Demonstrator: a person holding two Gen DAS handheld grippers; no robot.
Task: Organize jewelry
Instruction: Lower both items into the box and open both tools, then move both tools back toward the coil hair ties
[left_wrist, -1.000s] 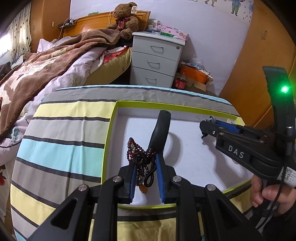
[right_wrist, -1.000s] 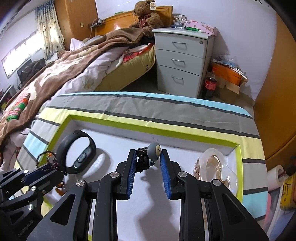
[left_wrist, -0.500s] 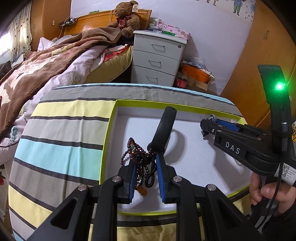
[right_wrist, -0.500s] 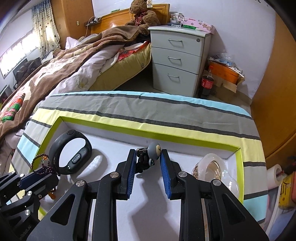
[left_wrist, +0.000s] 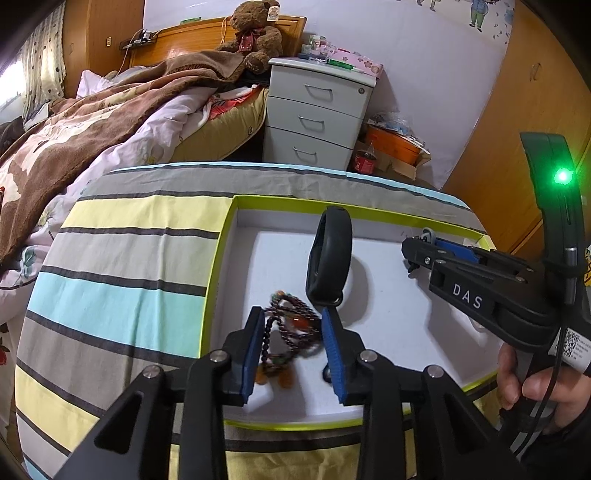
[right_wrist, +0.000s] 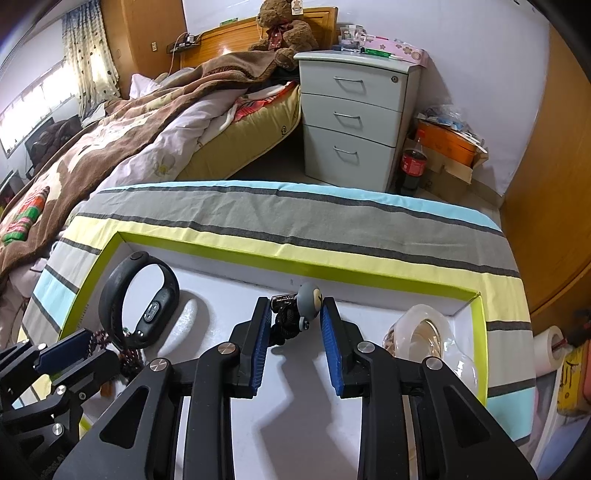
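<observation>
1. Left wrist view: the left gripper (left_wrist: 293, 332) has its jaws spread apart, released, with the dark beaded bracelet (left_wrist: 291, 328) lying blurred between the blue pads, touching neither clearly.
2. Beaded bracelet: it sits on the white floor of the green-rimmed tray (left_wrist: 221, 258), near the tray's 7 o'clock corner; orange beads show at its lower end.
3. Black fitness band (left_wrist: 328, 254): it stands on edge at 12 o'clock from the left gripper, just beyond the right pad's tip; whether it touches the pad I cannot tell.
4. Right wrist view: the right gripper (right_wrist: 291, 317) is parted, with a small grey round-headed charm (right_wrist: 308, 297) on a black cord between its fingertips; the charm touches or nearly touches the right pad, and a gap shows beside the left pad, so no grip is evident.
5. Same view: the fitness band (right_wrist: 138, 299) is at 9 o'clock from the right gripper, and a clear plastic pouch holding a gold-coloured piece (right_wrist: 424, 336) lies at 3 o'clock, by the tray's right wall.
6. Tray: it rests on a striped cloth (right_wrist: 295, 218); a bed and a grey drawer unit (right_wrist: 354, 114) stand beyond at 12 o'clock.
</observation>
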